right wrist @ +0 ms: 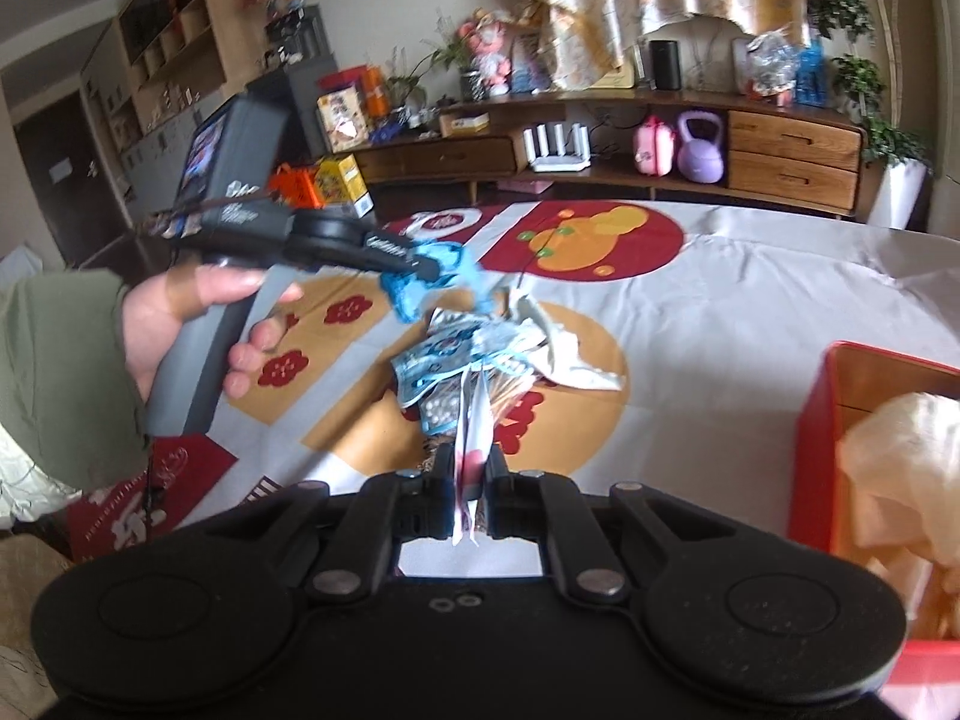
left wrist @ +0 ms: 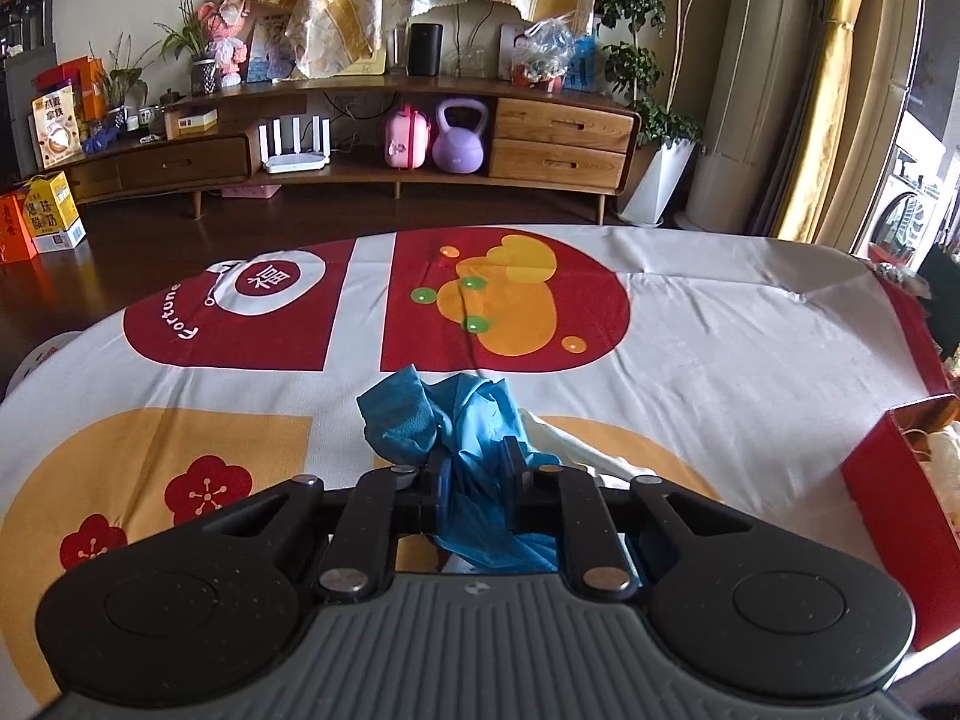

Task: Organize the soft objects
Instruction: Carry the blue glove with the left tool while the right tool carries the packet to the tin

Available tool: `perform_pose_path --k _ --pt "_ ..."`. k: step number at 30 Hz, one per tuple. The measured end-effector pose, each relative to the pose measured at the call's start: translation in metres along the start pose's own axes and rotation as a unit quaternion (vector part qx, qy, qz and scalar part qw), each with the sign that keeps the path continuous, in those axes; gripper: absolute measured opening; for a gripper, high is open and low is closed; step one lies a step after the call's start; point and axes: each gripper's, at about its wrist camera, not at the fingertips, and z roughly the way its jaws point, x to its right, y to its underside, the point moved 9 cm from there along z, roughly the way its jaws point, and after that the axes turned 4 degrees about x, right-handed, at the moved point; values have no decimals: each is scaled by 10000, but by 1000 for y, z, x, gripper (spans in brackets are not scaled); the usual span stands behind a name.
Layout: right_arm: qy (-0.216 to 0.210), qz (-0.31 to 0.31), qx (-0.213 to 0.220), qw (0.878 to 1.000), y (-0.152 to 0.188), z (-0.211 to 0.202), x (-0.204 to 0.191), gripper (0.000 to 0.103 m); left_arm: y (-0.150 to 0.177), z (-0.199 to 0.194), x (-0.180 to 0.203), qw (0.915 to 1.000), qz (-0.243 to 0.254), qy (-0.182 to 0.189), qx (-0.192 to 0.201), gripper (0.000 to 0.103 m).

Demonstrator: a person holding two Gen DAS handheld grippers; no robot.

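Note:
My left gripper (left wrist: 474,468) is shut on a crumpled blue cloth (left wrist: 444,414) and holds it above the patterned tablecloth (left wrist: 720,324). In the right wrist view the left gripper (right wrist: 429,267) shows at the upper left with the blue cloth (right wrist: 444,276) bunched in it. My right gripper (right wrist: 468,474) is shut on a thin white and red strip (right wrist: 474,426) of a patterned fabric pile (right wrist: 480,354) that lies on the table. A pale cloth (left wrist: 576,444) peeks out beside the blue one.
A red box (right wrist: 840,420) stands at the right with a cream cloth (right wrist: 906,468) in it; it also shows in the left wrist view (left wrist: 888,498). A wooden TV cabinet (left wrist: 420,120) lines the far wall. A potted plant (left wrist: 660,180) stands at the right.

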Motion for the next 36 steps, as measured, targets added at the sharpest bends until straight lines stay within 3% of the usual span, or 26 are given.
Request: perform_pose_path --k 8,18,36 --pt "240 248 221 9992 -4 -43 15 8 -7 -49 32 9990 196 361 153 16" --pt "556 442 506 9962 -5 -87 40 8 -4 -98 103 9927 532 1054 238 16" --pt "1323 814 839 9843 7 -145 111 8 23 -131 234 9727 1087 2050 4 16"
